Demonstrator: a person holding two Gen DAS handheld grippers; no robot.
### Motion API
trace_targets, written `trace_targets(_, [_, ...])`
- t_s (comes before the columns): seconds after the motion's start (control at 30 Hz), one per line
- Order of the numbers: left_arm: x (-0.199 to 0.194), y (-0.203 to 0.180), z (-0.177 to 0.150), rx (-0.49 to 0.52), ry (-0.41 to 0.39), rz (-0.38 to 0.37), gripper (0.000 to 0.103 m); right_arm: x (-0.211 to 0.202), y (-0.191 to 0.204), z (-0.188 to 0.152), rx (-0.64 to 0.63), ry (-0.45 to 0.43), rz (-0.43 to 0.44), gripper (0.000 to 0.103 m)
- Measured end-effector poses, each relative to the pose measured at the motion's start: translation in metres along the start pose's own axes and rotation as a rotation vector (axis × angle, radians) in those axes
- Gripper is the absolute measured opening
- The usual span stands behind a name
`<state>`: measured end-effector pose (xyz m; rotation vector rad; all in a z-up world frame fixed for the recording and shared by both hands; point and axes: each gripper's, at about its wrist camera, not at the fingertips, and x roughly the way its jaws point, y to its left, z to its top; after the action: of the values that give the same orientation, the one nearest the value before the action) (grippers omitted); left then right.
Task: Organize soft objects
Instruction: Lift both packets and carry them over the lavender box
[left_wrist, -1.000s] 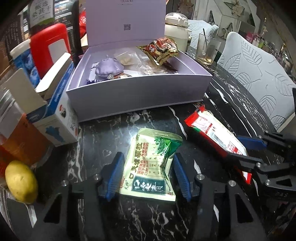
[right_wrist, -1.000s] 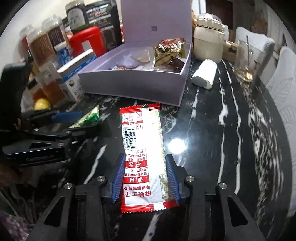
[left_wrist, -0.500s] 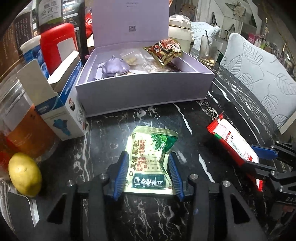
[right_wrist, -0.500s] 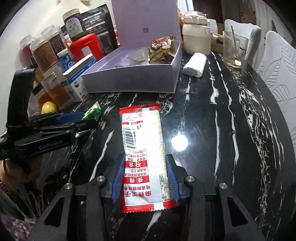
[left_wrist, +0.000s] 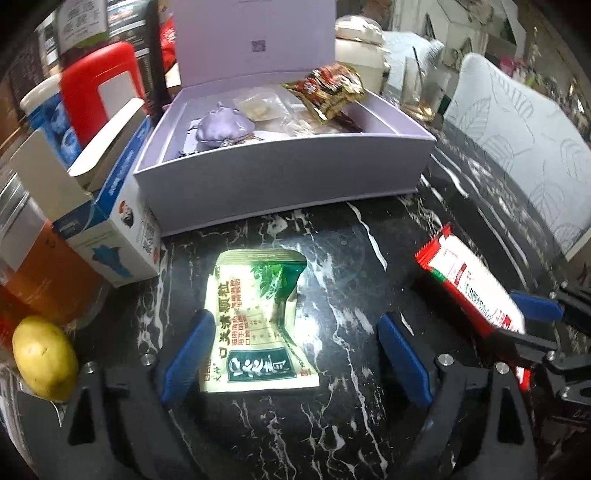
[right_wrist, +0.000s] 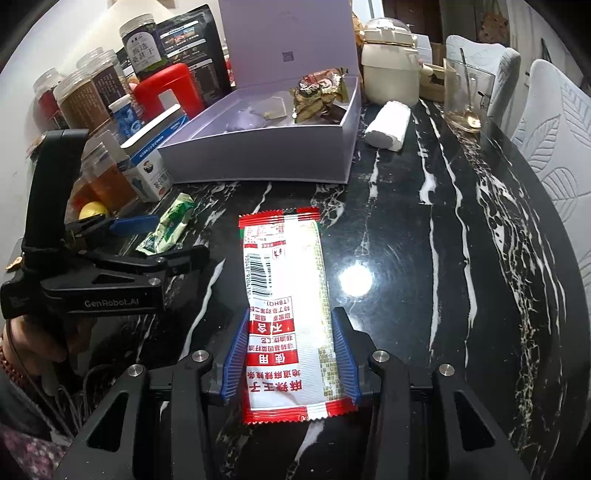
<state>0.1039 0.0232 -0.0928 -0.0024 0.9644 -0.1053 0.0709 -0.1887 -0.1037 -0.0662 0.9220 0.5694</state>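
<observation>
A green and cream snack packet (left_wrist: 258, 317) lies on the black marble table, between the wide-open fingers of my left gripper (left_wrist: 295, 358); only the left pad is close to it. It also shows in the right wrist view (right_wrist: 168, 229). My right gripper (right_wrist: 290, 358) is shut on a long red and white snack packet (right_wrist: 286, 295), also seen at the right of the left wrist view (left_wrist: 472, 284). The open lilac box (left_wrist: 280, 177) behind holds a purple pouch (left_wrist: 223, 125), a clear bag and a red-gold snack bag (left_wrist: 328, 88).
A blue and white carton (left_wrist: 110, 236), an amber jar (left_wrist: 40, 273) and a lemon (left_wrist: 44, 358) stand at the left. Jars and a red tin (right_wrist: 166, 92) line the back left. A white roll (right_wrist: 388, 125), a cream pot and a glass (right_wrist: 465, 96) stand behind right. White chairs flank the table.
My left gripper has opened wide; the green packet that it held now lies loose on the table. The right gripper has lifted back a little with the red packet still in it.
</observation>
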Motion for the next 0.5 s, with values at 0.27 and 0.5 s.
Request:
trace_targets(0.27, [-0.009,0.016,-0.003,-0.066,-0.040,0.021,0.091,0.001,-0.002,0.000,0.002,0.000,-0.001,0.044])
trace_targets(0.5, [0.000,0.020,-0.004,-0.052,-0.017,0.068,0.091,0.002,-0.001,0.001,-0.005,0.002,0.010,0.044])
